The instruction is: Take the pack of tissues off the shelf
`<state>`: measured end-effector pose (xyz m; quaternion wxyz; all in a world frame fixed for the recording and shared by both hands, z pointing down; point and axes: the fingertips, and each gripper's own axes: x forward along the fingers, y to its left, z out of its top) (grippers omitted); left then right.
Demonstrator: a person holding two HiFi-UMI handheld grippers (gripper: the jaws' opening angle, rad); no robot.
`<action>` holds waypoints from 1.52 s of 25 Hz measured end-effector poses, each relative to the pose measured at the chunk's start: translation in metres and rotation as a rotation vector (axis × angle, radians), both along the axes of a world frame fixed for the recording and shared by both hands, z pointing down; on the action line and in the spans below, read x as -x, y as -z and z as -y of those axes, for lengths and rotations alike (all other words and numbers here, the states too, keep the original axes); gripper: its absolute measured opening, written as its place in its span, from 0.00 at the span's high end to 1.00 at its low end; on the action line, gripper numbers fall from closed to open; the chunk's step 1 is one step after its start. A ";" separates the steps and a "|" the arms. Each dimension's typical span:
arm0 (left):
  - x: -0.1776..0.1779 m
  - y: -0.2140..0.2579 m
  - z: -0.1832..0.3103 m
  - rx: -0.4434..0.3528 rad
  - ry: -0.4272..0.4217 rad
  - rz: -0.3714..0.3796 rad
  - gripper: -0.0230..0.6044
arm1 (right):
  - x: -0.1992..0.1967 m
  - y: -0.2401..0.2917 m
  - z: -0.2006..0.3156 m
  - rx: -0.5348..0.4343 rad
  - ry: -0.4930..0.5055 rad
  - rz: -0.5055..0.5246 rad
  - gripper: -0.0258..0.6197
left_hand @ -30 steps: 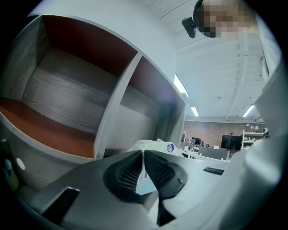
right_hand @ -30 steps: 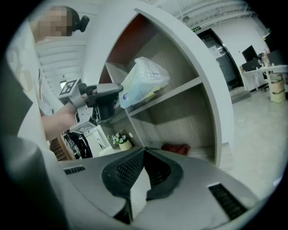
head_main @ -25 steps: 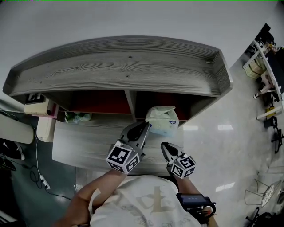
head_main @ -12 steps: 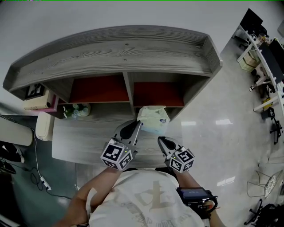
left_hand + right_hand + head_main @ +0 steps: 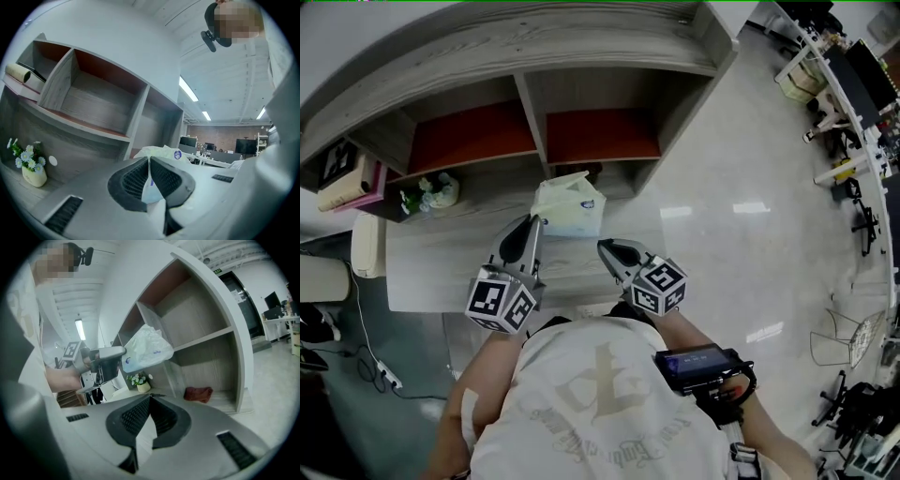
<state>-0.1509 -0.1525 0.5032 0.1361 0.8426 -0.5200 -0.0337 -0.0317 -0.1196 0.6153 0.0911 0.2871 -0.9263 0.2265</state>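
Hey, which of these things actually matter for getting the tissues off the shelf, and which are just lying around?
For the job:
- pack of tissues
- left gripper, shut on the pack
- shelf

Just lying about:
- small flower pot
- red cloth in a lower compartment

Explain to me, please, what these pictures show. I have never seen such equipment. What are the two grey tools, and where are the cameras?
A person holds two hand tools, each a gripper with two jaws. One camera on the head looks down; one rides on each gripper. The left gripper is shut on the wrapper of the pack of tissues, in the air before the wooden shelf. The right gripper is shut and empty. A small flower pot stands on the desk.
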 end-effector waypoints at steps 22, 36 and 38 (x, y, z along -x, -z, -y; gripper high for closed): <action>0.060 -0.073 -0.071 0.148 0.160 -0.009 0.92 | 0.004 0.013 -0.026 -0.057 0.058 -0.015 0.95; 0.050 -0.087 -0.084 0.179 0.124 -0.004 0.92 | -0.002 0.013 -0.036 -0.059 0.043 -0.016 0.95; 0.049 -0.087 -0.086 0.179 0.120 -0.002 0.92 | -0.001 0.014 -0.037 -0.063 0.045 -0.014 0.96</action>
